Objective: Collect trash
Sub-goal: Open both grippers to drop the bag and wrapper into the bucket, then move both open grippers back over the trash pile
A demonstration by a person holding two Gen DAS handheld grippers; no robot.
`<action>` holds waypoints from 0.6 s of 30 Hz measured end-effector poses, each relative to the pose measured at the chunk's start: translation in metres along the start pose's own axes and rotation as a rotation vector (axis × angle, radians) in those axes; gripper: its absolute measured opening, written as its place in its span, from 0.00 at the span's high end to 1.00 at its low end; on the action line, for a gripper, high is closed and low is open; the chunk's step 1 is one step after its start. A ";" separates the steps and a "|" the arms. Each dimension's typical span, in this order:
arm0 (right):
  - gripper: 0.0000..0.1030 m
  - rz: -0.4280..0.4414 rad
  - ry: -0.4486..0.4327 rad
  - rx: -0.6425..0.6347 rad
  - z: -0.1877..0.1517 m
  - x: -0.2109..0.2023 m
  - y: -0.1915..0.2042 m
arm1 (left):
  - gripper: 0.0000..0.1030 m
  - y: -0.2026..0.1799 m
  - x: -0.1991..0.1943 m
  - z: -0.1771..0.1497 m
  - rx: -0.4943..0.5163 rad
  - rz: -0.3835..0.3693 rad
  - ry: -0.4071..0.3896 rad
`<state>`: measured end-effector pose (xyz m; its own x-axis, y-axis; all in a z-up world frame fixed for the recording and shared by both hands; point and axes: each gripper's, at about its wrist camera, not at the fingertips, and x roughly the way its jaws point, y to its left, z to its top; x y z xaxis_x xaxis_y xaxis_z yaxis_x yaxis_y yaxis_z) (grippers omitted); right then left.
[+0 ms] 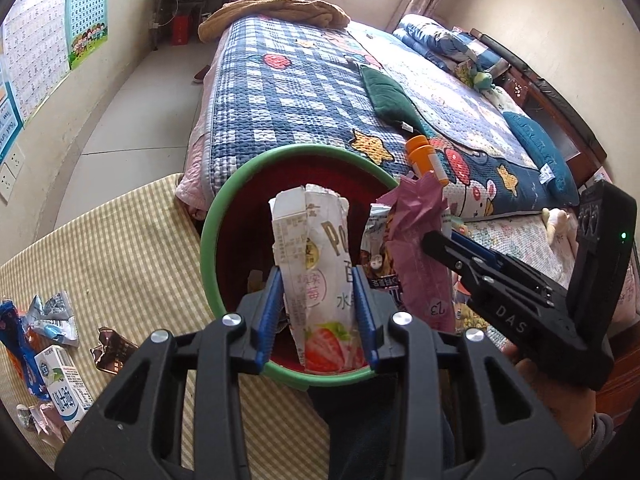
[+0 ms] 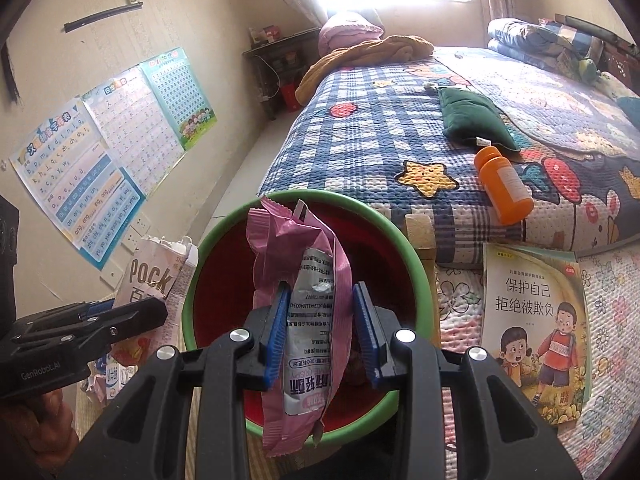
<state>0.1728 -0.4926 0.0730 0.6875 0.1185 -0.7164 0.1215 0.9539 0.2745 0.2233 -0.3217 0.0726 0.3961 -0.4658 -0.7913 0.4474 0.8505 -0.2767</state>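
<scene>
A red bin with a green rim [image 1: 209,236] [image 2: 340,199] stands in front of the bed. My left gripper [image 1: 320,312] is shut on a crumpled white Pocky box [image 1: 316,240] with a strawberry print and holds it upright over the bin's mouth. My right gripper [image 2: 320,320] is shut on a pink snack wrapper [image 2: 280,240], which also hangs over the bin. Each view shows the other hand: the right gripper [image 1: 444,246] with its pink wrapper [image 1: 416,232] at right, the left gripper [image 2: 160,308] with the Pocky box [image 2: 152,276] at left.
More trash lies on the checked cloth at left: a milk carton [image 1: 64,380], foil wrappers [image 1: 52,316] and a brown wrapper [image 1: 114,350]. An orange bottle [image 2: 504,184] and a green cushion [image 2: 472,120] lie on the quilted bed. A picture book [image 2: 532,320] rests at right.
</scene>
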 end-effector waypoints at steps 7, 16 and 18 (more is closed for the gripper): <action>0.63 0.009 0.025 0.001 0.000 0.016 0.002 | 0.58 0.013 0.014 0.008 -0.031 -0.008 0.016; 0.28 -0.015 -0.027 -0.044 0.003 -0.002 0.016 | 0.07 0.030 -0.013 -0.001 -0.089 -0.035 -0.066; 0.24 -0.013 -0.029 -0.052 0.002 -0.006 0.021 | 0.06 0.036 -0.023 -0.005 -0.102 -0.025 -0.081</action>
<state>0.1727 -0.4741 0.0838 0.7065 0.0987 -0.7007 0.0936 0.9685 0.2308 0.2264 -0.2790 0.0782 0.4515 -0.5016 -0.7379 0.3752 0.8571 -0.3530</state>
